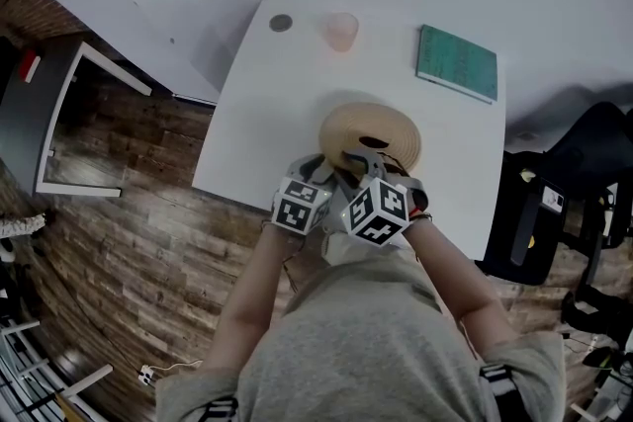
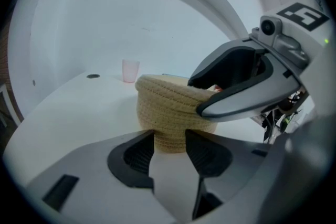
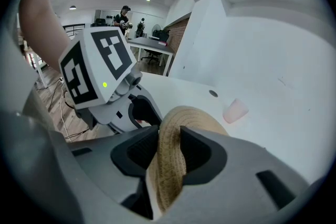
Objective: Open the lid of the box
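Two grippers in play, both at the near side of the woven box on the white table. At left, find the left gripper low by the box wall: jaws well apart, pads bare, nothing gripped, the wall just beyond the tips. Read as a bracing position for the base, not a hold. At centre, locate the box upright near the table's front edge, lid on top. Check the left gripper view for a gap between lid and wall: none visible. Treat the lid as seated, not yet raised. At right, find the right gripper clamped on the woven lid rim, both pads pressed against it, jaws spread fairly wide by the rim's thickness. Count as done: approach, and a grip on the lid. Count as remaining: raise or tilt the lid clear of the box, with the base steadied, presumably by the left gripper. Farther right, disregard the green book; no part in the task.
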A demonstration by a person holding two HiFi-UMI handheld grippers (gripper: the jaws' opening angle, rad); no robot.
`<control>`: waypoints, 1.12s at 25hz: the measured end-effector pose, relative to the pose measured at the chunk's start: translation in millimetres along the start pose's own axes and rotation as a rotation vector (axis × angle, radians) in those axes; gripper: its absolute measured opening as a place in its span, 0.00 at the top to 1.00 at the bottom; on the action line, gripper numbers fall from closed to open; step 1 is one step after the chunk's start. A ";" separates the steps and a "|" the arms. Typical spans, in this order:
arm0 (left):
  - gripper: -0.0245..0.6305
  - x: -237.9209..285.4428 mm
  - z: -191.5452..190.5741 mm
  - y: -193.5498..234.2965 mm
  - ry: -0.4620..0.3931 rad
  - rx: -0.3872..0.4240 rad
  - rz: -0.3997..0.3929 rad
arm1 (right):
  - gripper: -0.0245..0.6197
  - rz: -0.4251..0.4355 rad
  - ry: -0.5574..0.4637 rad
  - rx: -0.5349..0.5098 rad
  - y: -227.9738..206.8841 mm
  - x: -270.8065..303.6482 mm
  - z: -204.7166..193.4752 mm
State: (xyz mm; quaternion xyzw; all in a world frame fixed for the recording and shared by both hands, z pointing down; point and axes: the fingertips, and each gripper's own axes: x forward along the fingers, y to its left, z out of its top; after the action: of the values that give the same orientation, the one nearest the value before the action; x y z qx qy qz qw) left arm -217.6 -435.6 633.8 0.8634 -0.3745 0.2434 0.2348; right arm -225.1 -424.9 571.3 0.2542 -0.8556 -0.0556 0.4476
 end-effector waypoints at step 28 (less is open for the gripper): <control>0.69 -1.8 -2.5 -1.6 0.004 0.048 0.124 | 0.83 -0.154 -0.206 0.127 -43.6 -68.5 17.6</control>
State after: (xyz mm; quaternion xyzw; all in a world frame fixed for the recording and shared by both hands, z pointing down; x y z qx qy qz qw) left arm -218.2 -432.2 634.3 0.8434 -0.4208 0.2680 0.1995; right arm -190.0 -431.7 496.3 0.3400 -0.8767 -0.0616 0.3348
